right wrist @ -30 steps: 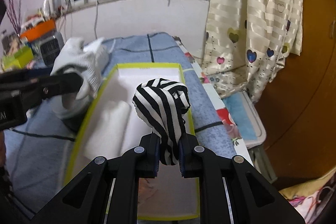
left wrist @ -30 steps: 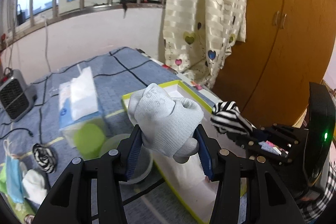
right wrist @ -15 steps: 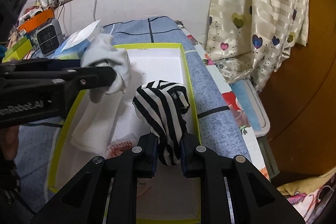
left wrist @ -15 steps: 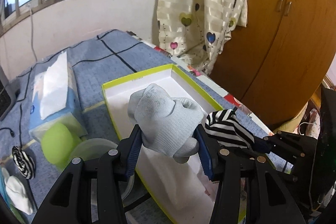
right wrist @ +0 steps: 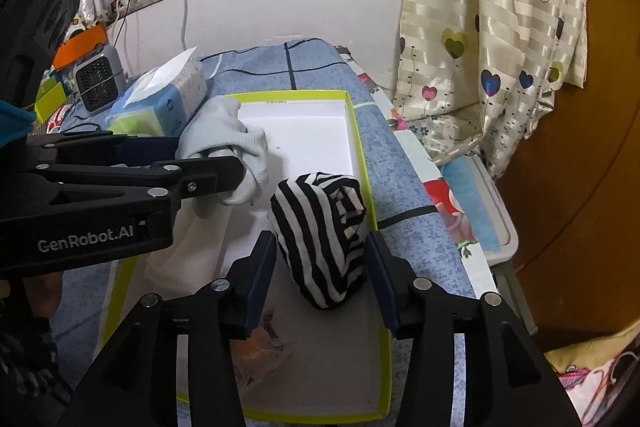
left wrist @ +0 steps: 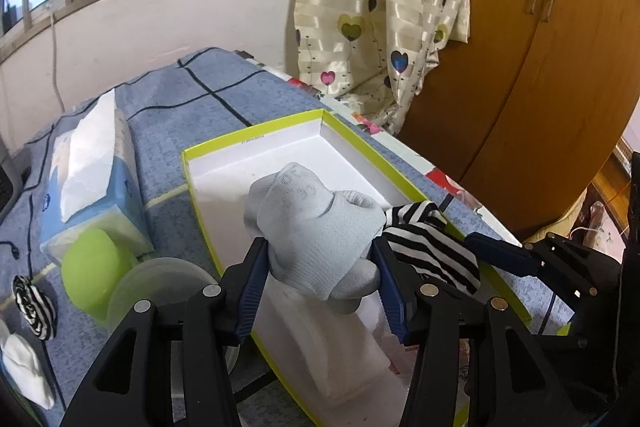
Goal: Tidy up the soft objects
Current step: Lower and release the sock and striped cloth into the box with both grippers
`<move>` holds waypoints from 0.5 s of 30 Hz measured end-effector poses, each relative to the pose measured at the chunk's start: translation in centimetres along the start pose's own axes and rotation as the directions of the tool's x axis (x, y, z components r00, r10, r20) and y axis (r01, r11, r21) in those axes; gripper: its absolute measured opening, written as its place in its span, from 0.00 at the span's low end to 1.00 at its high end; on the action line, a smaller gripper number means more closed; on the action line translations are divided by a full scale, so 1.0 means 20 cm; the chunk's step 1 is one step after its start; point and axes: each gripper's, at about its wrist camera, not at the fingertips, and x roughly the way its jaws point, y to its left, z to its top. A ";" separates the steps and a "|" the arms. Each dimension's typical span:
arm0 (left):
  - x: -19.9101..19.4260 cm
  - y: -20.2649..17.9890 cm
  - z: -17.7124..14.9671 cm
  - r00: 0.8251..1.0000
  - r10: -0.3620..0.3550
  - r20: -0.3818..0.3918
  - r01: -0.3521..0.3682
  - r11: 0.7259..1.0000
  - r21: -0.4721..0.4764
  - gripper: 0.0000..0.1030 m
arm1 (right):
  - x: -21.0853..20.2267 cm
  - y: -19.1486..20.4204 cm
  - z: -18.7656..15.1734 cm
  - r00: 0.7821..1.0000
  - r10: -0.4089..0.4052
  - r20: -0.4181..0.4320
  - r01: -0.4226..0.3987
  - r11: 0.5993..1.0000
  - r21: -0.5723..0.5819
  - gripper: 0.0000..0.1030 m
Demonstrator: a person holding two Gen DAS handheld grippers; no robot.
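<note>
Released just then, the black-and-white striped rolled sock (right wrist: pixel 320 239) sat in the lime-rimmed white cardboard box (right wrist: pixel 362 151), loose between the right gripper's (right wrist: pixel 320 269) just-opened fingers; beside it, the left gripper (left wrist: pixel 320 279) clamped a pale grey knitted sock bundle (left wrist: pixel 316 227) above the box.

Two grippers: left gripper (left wrist: pixel 320 281), right gripper (right wrist: pixel 320 285). Two striped sock rolls: one (right wrist: pixel 322 235) in frame center, another (left wrist: pixel 34 307) at left edge of left wrist view. Two pale sock bundles: grey one (left wrist: pixel 316 227) at center, white one (left wrist: pixel 24 375) at lower left. One green-rimmed box (right wrist: pixel 356 131). One tissue pack (left wrist: pixel 92 179). One green ball (left wrist: pixel 96 267). One small heater (right wrist: pixel 96 83), upper left.
</note>
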 end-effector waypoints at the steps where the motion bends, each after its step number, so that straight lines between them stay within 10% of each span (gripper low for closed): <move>1: 0.00 0.00 0.00 1.000 0.003 0.000 -0.003 1.000 -0.001 0.49 | 0.00 0.00 0.00 1.000 0.003 0.001 -0.003 1.000 0.001 0.49; 15: -0.04 0.01 0.00 0.999 0.028 0.028 -0.028 1.000 0.008 0.56 | -0.03 0.01 -0.01 1.000 0.012 0.026 -0.012 1.000 0.005 0.60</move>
